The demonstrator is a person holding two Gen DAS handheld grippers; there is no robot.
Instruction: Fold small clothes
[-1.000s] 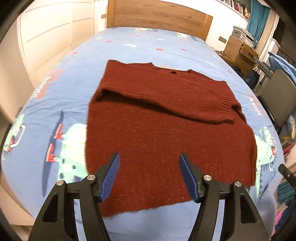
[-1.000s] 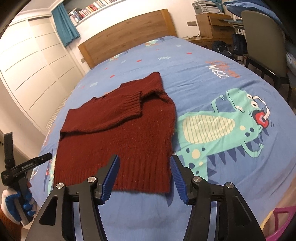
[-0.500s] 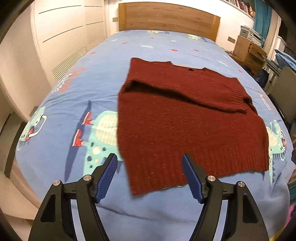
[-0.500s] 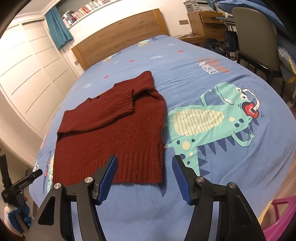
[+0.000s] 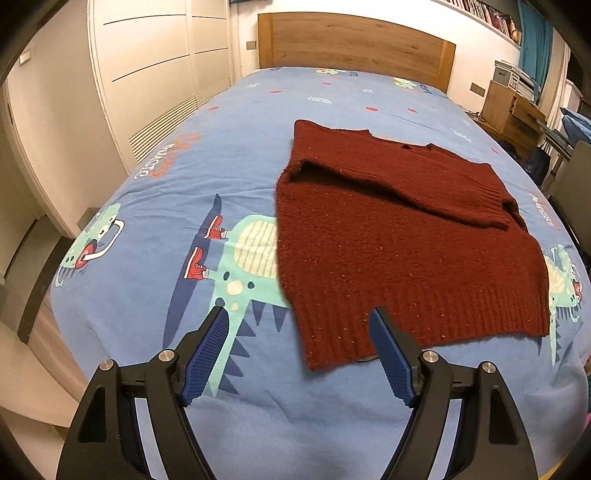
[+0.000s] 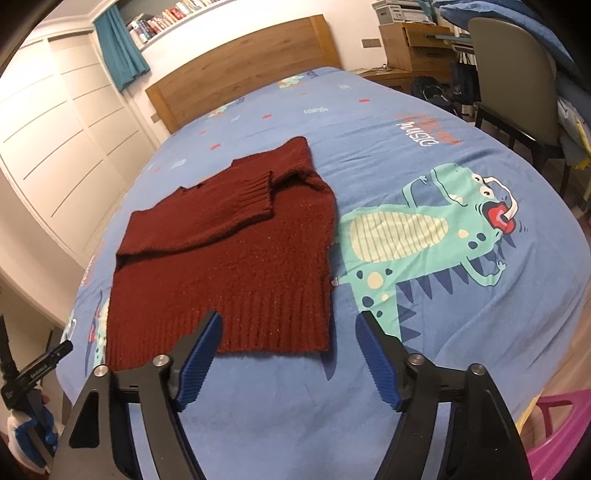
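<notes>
dark red knit sweater (image 5: 406,236) on a blue bedsheet (image 5: 236,155) with teal cartoon dinosaurs, gripper pads (image 6: 199,354) blue.

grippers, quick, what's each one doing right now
left gripper: open, holding nothing, jaws just been opening, above the sweater hem corner.
right gripper: open, holding nothing, jaws just been opening.

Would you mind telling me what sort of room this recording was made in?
Most likely a child's bedroom: a bed with a wooden headboard and dinosaur-print sheet, built-in wardrobes alongside, and a bookshelf above the headboard.
</notes>
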